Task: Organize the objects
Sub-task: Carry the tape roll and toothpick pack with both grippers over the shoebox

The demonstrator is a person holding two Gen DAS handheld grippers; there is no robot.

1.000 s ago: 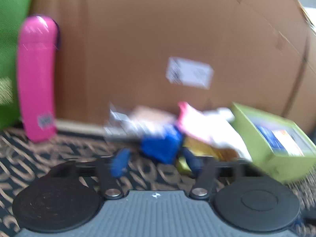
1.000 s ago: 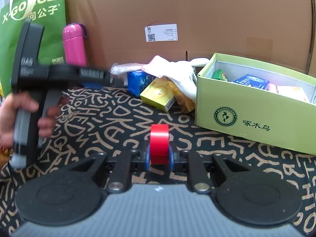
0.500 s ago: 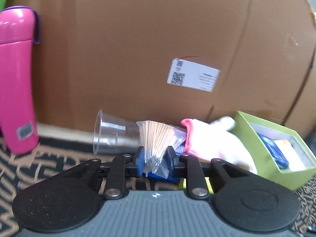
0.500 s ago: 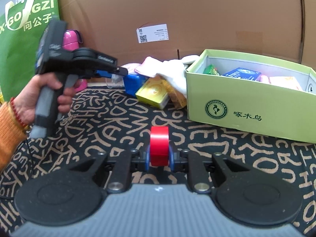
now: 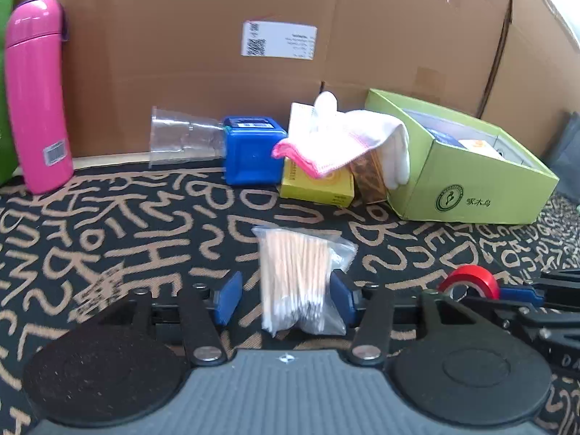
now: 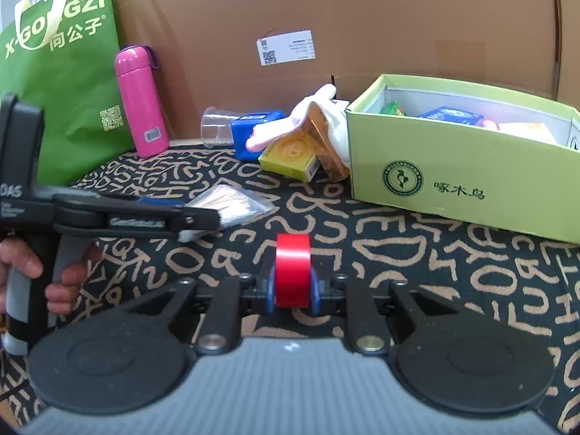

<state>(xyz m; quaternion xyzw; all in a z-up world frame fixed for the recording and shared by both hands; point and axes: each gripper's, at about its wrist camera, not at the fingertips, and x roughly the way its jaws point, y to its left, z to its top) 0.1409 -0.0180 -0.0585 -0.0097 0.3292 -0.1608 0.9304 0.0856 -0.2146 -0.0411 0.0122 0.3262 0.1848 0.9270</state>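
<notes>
A clear bag of cotton swabs (image 5: 297,282) lies on the patterned mat between the jaws of my left gripper (image 5: 286,301). The jaws are opening: the left pad stands clear of the bag and the right pad is just beside it. From the right wrist view, the left gripper (image 6: 203,221), held by a hand, reaches over the same bag (image 6: 232,204). My right gripper (image 6: 291,290) is shut on a red tape roll (image 6: 291,275), held upright just above the mat; the roll (image 5: 467,284) also shows at the left view's right edge. A green open box (image 6: 453,166) holding several packets stands at the right.
Along the cardboard wall (image 5: 203,54) stand a pink bottle (image 5: 36,101), a tipped clear cup (image 5: 181,141), a blue box (image 5: 250,156), a yellow box (image 5: 315,185) and a white-and-pink cloth (image 5: 344,137). A green bag (image 6: 61,83) stands at far left.
The left gripper drew back from the pile by the wall with the swab bag in its grip, then spread its jaws; the bag now rests on the mat. The right gripper stayed put.
</notes>
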